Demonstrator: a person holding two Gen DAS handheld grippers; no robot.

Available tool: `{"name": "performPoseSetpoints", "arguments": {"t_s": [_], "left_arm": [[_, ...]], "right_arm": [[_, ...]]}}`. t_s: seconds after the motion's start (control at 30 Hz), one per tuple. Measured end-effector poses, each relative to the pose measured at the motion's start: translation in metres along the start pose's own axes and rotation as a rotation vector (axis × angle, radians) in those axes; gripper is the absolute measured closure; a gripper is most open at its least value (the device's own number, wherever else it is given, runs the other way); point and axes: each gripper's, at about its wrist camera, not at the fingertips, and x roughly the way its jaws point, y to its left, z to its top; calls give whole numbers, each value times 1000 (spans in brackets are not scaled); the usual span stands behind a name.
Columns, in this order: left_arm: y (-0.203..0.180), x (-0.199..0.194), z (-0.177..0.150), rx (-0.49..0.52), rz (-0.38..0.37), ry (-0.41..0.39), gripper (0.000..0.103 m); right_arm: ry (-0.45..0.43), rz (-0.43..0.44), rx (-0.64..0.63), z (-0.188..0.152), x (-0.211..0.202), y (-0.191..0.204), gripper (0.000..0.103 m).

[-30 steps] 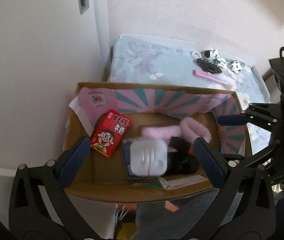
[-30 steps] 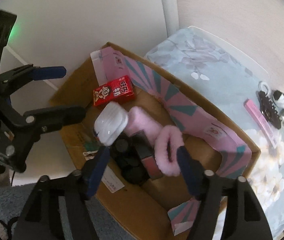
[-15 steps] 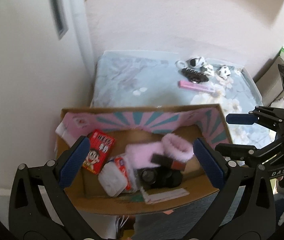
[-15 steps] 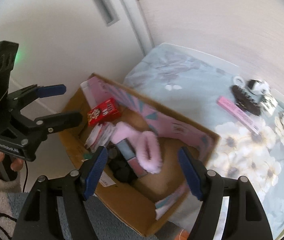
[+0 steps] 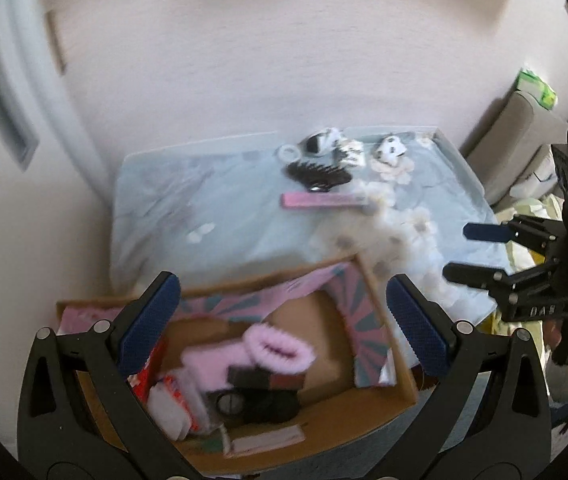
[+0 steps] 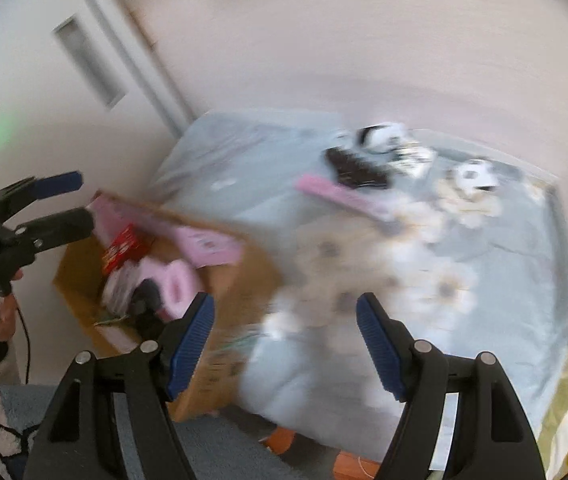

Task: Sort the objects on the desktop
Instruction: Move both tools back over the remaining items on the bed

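The cloth (image 5: 243, 216) is pale blue with white flowers; on it lie a pink strip (image 5: 324, 201) and a black comb (image 5: 318, 174). The brown box (image 5: 364, 396) has a pink and teal striped lining and holds a fluffy pink band (image 5: 279, 350) and a red packet (image 6: 121, 248).

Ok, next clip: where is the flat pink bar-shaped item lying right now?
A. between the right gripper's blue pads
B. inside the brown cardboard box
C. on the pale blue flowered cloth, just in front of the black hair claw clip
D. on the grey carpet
C: the flat pink bar lies on the pale blue flowered cloth, just in front of the black hair claw clip, outside the brown cardboard box.
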Motion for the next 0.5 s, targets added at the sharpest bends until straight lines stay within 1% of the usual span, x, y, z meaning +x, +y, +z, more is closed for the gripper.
{"name": "performPoseSetpoints", "arguments": {"t_s": [0.1,0.27,0.4,0.5], "left_arm": [[-16,10,14,23,-15,7,0],[-45,36,41,57,-44,35,0],[-63,73,67,21,-64,104,0],[-74,106,83,-22,-54,156,0]], "right_arm": [[-24,-48,40,0,-11,-28,34],[-45,-94,84,4,-25,-71,34],[-45,-98,100,11,-30,-99,34],[-33,-94,103,19,-26,-117,34]]}}
